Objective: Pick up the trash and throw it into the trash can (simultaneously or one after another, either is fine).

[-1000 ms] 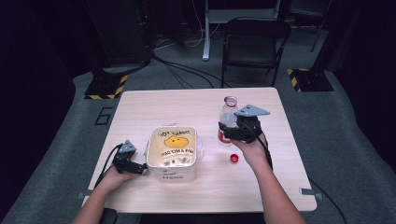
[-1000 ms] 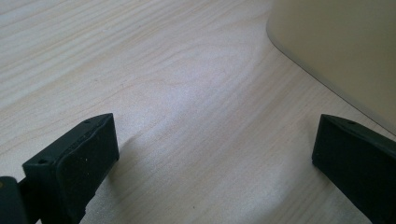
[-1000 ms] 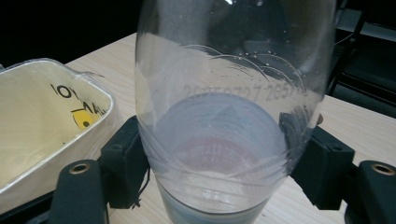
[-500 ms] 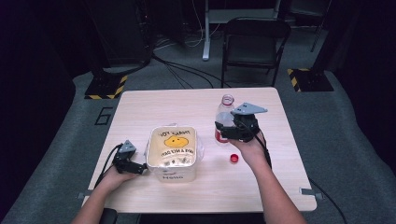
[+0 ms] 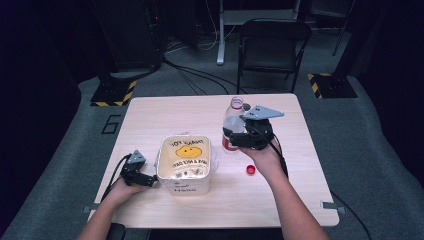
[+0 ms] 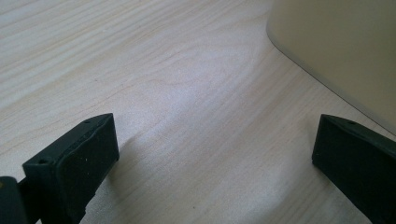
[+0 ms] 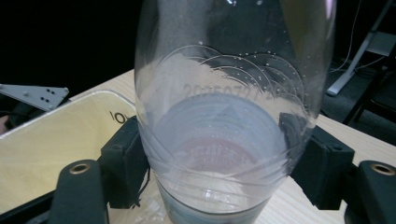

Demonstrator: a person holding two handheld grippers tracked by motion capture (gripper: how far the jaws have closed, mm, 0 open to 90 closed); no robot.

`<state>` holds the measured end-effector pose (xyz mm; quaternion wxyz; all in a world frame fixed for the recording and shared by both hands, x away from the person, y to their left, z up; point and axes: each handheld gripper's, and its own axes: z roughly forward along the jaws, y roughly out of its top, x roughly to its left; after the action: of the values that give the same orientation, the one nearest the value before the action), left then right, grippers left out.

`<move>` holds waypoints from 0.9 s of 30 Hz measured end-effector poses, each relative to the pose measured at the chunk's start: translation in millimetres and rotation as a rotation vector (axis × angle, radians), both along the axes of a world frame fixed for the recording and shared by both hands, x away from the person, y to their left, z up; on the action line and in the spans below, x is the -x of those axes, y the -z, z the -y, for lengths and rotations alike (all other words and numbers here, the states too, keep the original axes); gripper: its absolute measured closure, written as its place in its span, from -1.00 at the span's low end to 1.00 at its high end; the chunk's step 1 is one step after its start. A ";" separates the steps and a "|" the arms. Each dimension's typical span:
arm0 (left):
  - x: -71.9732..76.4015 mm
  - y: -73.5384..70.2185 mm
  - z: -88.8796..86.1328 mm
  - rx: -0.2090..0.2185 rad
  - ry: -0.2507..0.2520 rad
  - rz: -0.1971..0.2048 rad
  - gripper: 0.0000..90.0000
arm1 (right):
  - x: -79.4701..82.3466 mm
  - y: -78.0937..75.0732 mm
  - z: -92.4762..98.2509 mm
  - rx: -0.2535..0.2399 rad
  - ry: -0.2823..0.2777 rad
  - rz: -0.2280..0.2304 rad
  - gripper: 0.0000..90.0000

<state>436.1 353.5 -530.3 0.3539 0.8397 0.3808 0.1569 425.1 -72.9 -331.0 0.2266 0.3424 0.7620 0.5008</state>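
Note:
An uncapped clear plastic bottle (image 5: pixel 231 120) with a red label and some water in it is held just off the table, with my right gripper (image 5: pixel 232 138) shut on its lower body. In the right gripper view the black jaws stand on both sides of the bottle (image 7: pixel 229 112), and the right gripper (image 7: pixel 222 168) presses on it. The bottle's red cap (image 5: pixel 251 170) lies on the table near the right hand. A cream tub (image 5: pixel 186 186) lined with a smiley-print bag stands at centre. My left gripper (image 5: pixel 148 179) rests open beside the tub's left wall (image 6: pixel 345 51), jaws wide over bare wood (image 6: pixel 215 144).
The wooden table (image 5: pixel 300 190) has free room at the far left and front right. A black chair (image 5: pixel 272 47) and cables stand on the floor beyond the far edge.
My right gripper has lifted the bottle a little and carried it slightly left, toward the tub. The left gripper, the tub and the cap have stayed put.

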 end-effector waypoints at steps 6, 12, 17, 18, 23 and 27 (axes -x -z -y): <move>0.0 0.0 0.0 0.000 0.000 0.000 -1.00 | 3.8 -9.3 -7.0 0.006 -0.019 0.013 -0.39; 0.0 0.0 0.0 0.001 0.000 0.000 -1.00 | 5.6 -15.7 -14.0 0.008 -0.041 0.014 -0.39; 0.0 0.0 -0.1 0.000 0.000 0.000 -1.00 | 9.1 -25.3 -18.3 -0.002 -0.063 0.029 -0.39; 0.0 0.0 -0.1 0.000 0.000 0.000 -1.00 | 9.9 -26.9 -19.6 -0.004 -0.069 0.036 -0.39; 0.0 0.0 -0.1 0.000 0.000 0.000 -1.00 | 13.2 -34.9 -26.1 0.007 -0.084 0.056 -0.39; 0.0 0.0 -0.1 0.000 0.000 0.000 -0.99 | 14.3 -41.0 -31.1 0.006 -0.095 0.064 -0.39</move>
<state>436.1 353.6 -530.3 0.3539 0.8397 0.3808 0.1567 410.8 -41.8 -290.0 0.2276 0.2890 0.7714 0.5193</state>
